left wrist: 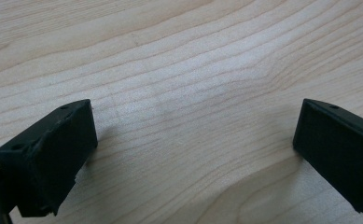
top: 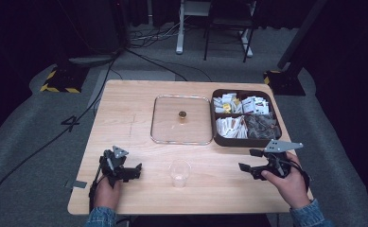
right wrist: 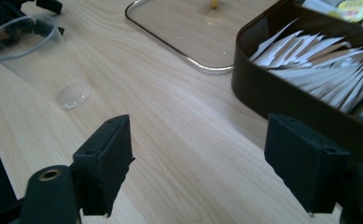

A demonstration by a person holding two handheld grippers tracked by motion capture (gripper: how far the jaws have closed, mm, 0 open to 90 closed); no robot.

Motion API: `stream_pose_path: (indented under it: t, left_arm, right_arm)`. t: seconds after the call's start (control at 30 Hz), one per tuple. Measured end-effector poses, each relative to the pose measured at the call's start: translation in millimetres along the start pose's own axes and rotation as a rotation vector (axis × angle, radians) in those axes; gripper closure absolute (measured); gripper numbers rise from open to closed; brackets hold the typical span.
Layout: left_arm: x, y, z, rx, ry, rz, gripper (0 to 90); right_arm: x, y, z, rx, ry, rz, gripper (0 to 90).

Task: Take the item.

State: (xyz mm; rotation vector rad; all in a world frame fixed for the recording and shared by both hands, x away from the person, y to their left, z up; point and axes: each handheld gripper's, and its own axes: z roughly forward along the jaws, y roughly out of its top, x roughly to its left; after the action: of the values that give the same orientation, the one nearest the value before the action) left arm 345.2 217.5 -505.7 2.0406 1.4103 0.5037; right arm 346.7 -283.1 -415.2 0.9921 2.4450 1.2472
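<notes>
A clear plastic cup (top: 179,173) (right wrist: 34,56) stands upright near the table's front edge, between the two hands. My left gripper (top: 133,171) (left wrist: 195,154) rests low at the front left, open, with bare wood between its jaws. My right gripper (top: 249,160) (right wrist: 200,168) is at the front right, open and holding nothing, just in front of a dark brown compartment box (top: 219,137) (right wrist: 272,93) holding white sachets (top: 231,126) (right wrist: 310,60) and packets. A clear glass lid (top: 160,130) (right wrist: 170,28) with a small gold knob (top: 182,114) lies flat mid-table, left of the box.
The wooden table (top: 125,109) has bare surface on its left half and along the front. Beyond it are grey floor, black cables (top: 44,144), a yellow-and-black striped stand base (top: 58,82) and table legs (top: 179,28).
</notes>
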Motion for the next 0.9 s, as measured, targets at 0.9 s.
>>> stream_pose_path:
  t: [0.9]
  left_arm:
    - [-0.1,1.4,0.9,0.003,0.006,0.000,0.0]
  right_arm:
    - [-51.8,56.4,-11.5,-0.063,-0.072,-0.037,26.1]
